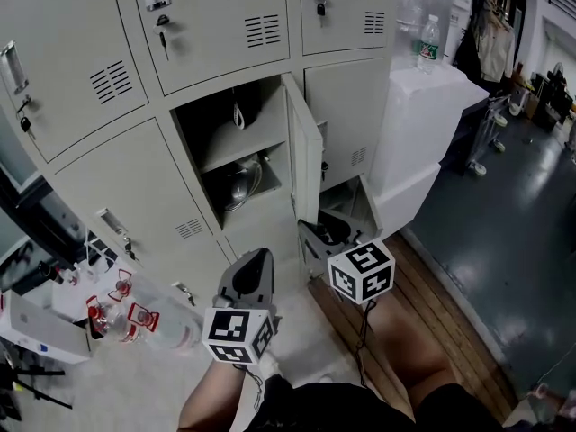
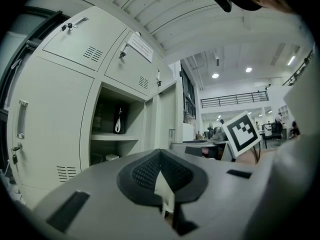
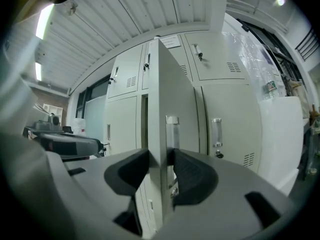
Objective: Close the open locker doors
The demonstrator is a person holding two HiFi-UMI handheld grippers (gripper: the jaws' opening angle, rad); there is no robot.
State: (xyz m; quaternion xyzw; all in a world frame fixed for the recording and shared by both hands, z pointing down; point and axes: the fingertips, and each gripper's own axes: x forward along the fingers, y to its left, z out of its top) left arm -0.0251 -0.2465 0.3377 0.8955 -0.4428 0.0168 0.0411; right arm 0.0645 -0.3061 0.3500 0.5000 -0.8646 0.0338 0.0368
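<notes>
The grey lockers (image 1: 108,178) have one open compartment (image 1: 236,147) with a shelf and a metal pot inside. Its door (image 1: 304,151) swings out towards me, edge-on. My right gripper (image 1: 315,232) is at the lower part of this door. In the right gripper view the door (image 3: 167,84) runs between the two jaws, and my right gripper (image 3: 160,156) has a pad against each face, below the handle (image 3: 171,129). My left gripper (image 1: 255,264) hangs to the left of it, in front of the lockers. In its own view the left gripper (image 2: 160,156) has its pads together and holds nothing.
Below the open door, a lower door (image 1: 367,207) also stands ajar over a dark compartment. A white cabinet (image 1: 423,124) with a bottle (image 1: 429,41) on top stands right of the lockers. Water bottles (image 1: 135,318) lie on the floor at left. A wooden floor strip (image 1: 441,322) runs along the right.
</notes>
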